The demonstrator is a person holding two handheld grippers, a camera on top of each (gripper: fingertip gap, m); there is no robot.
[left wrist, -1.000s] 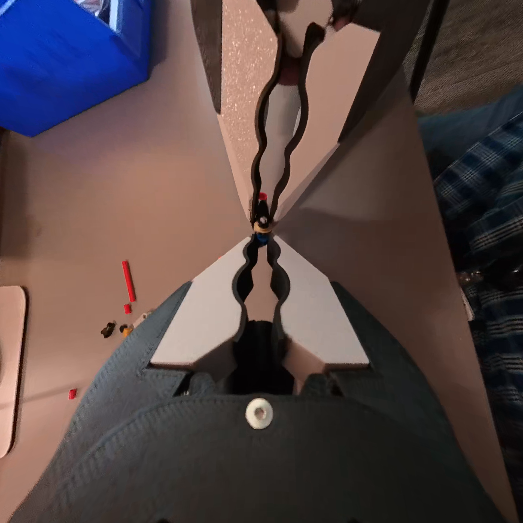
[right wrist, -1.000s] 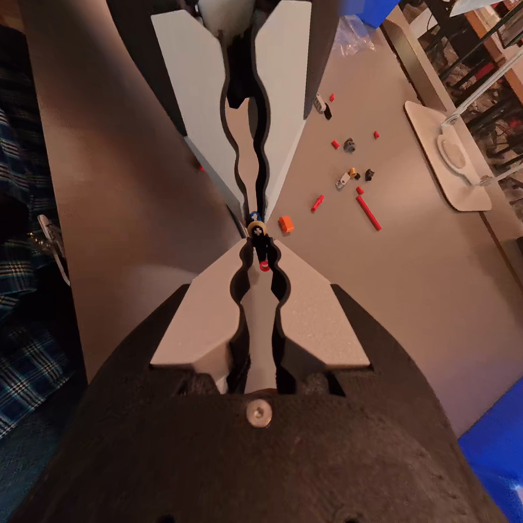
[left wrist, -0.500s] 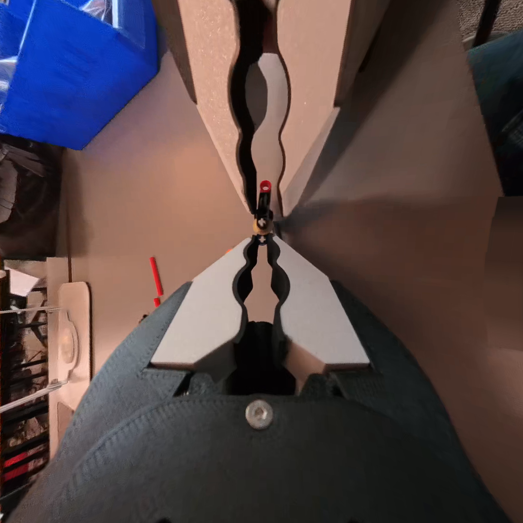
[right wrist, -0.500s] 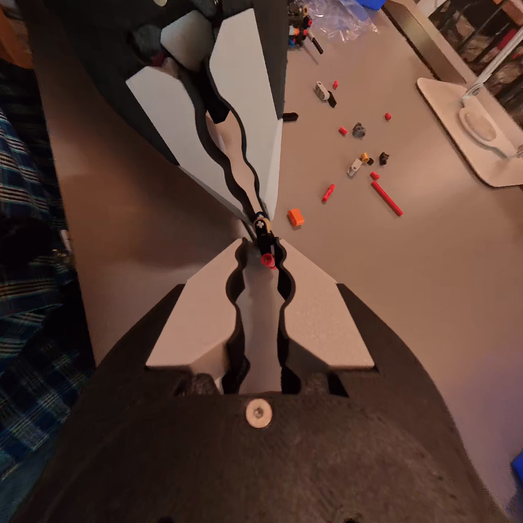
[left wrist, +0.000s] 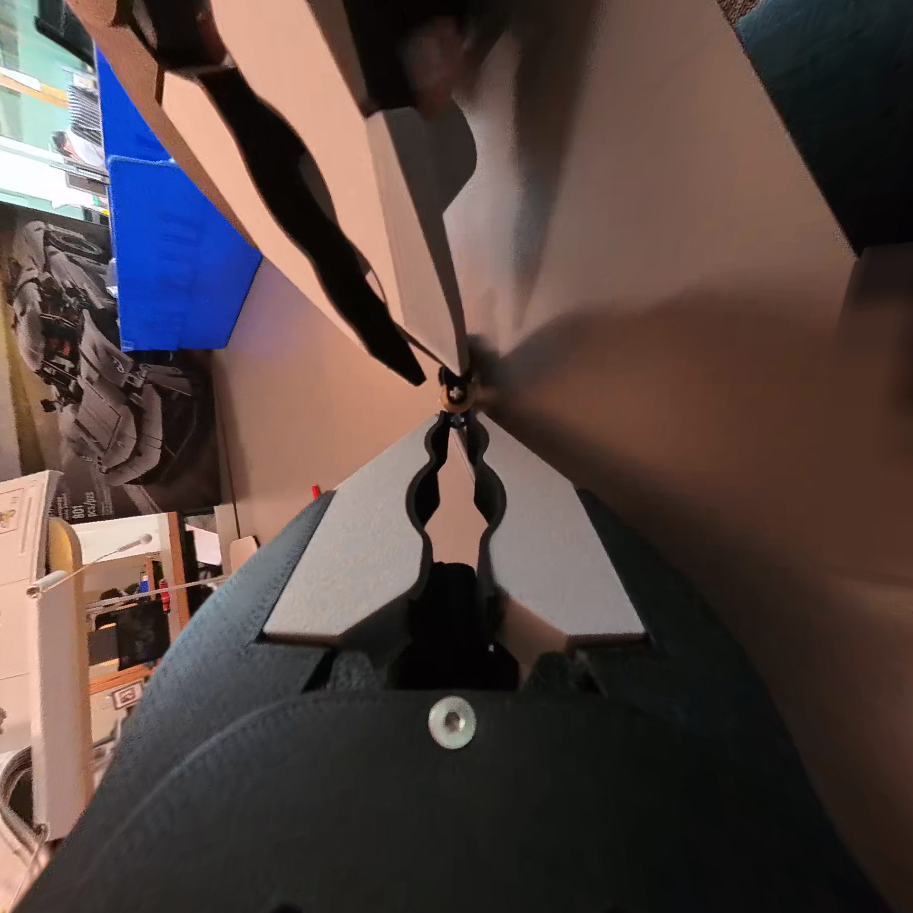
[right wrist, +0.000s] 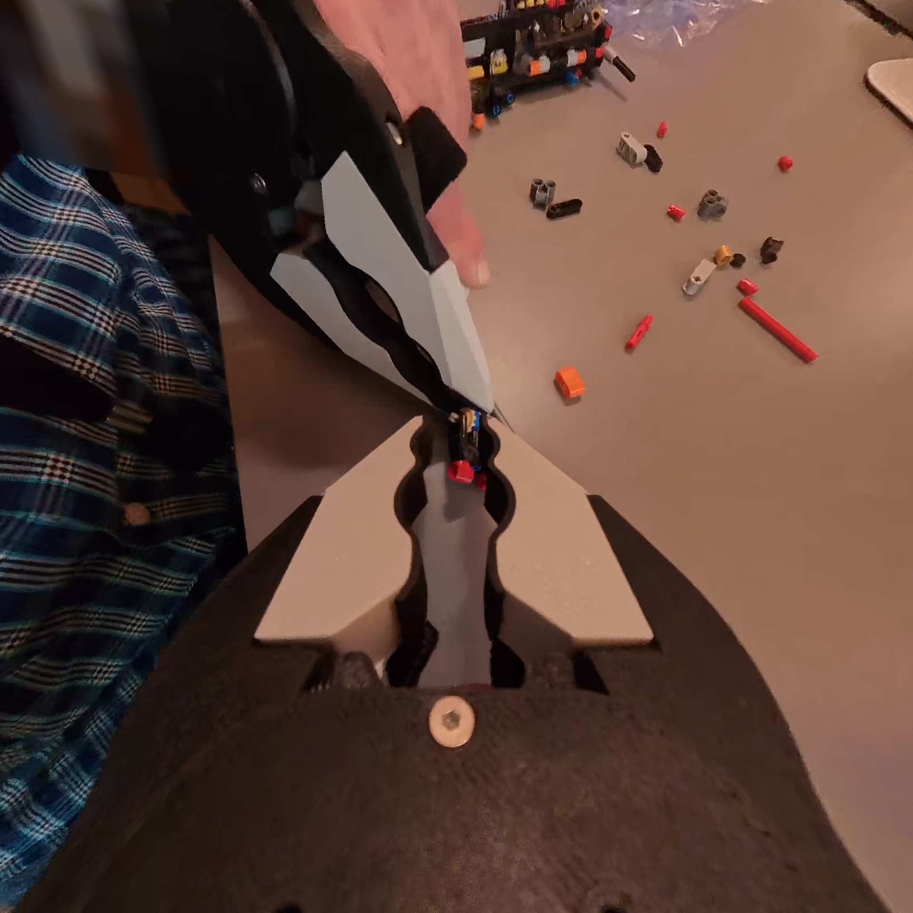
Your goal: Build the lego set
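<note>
Pinching one small assembly (right wrist: pixel 467 444), both claws meet.

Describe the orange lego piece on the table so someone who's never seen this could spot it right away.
Start at the table, where loose lego pieces lie scattered to the right of the two meeting grippers. The orange piece lies alone, nearest the gripper tips, below and left of the long red rod. It is the only orange loose piece, short and blocky with a rounded top.
</note>
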